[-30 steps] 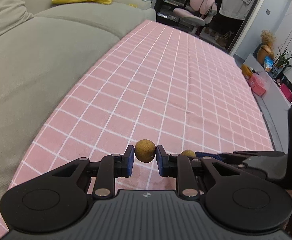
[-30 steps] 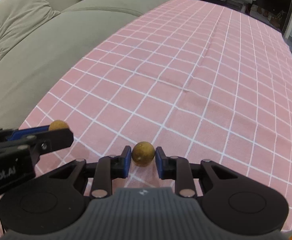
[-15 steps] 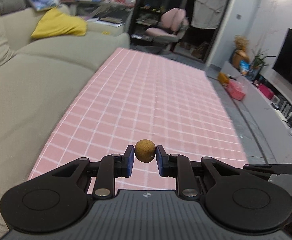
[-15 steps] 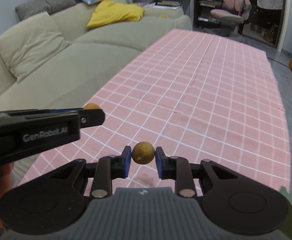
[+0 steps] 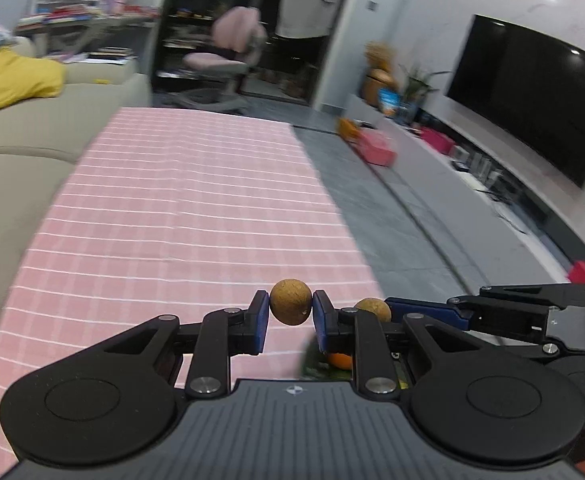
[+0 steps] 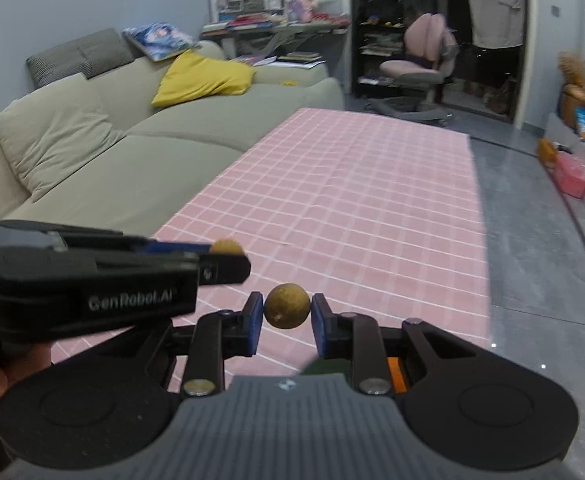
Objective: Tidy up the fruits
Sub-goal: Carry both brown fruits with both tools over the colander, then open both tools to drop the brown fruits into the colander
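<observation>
Left gripper: angled downward over the pink checked cloth, fingers clamped on a brown round fruit.
Right gripper: just beside it, same downward tilt, pinching a second brown fruit above the cloth's near edge.

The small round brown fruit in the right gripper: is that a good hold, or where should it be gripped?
Grip the small round brown fruit across its widest middle, coming in level from behind, as the right gripper does now. Being a ball, it has no handle or flat face; pads on opposite sides at the equator keep it from squirting out.
</observation>
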A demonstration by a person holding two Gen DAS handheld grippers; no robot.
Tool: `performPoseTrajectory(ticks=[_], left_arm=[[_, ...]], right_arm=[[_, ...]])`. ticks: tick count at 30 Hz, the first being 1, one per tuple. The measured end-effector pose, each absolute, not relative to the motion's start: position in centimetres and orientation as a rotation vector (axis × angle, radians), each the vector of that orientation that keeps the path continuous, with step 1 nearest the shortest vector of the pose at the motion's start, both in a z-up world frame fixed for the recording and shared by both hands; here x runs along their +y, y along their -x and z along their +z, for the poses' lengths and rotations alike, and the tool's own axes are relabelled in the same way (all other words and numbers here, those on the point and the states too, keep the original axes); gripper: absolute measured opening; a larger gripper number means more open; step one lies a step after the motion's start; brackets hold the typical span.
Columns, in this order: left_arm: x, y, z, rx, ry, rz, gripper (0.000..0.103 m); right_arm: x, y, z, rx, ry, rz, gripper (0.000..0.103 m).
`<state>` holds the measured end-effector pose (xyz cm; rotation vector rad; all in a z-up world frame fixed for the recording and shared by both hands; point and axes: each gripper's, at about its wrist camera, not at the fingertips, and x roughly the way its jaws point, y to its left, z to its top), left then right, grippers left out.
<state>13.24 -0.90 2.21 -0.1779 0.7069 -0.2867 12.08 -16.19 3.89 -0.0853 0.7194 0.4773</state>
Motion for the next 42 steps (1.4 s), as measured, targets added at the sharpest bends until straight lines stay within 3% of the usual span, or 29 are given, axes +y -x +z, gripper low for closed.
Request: performPoseTrajectory(ticks=[15, 42], left_arm=[[-7.3, -14.3, -1.6, 0.848, 0.030, -0.487, 0.026], [-11.9, -20.6, -8.2, 1.031, 0.009, -0.549, 0.026]], right_arm=[[-25.9, -10.3, 0.6, 0.808, 0.156, 0.365, 0.022], [-24.4, -17.4, -7.9, 0.983, 0.439, 0.537, 0.022]])
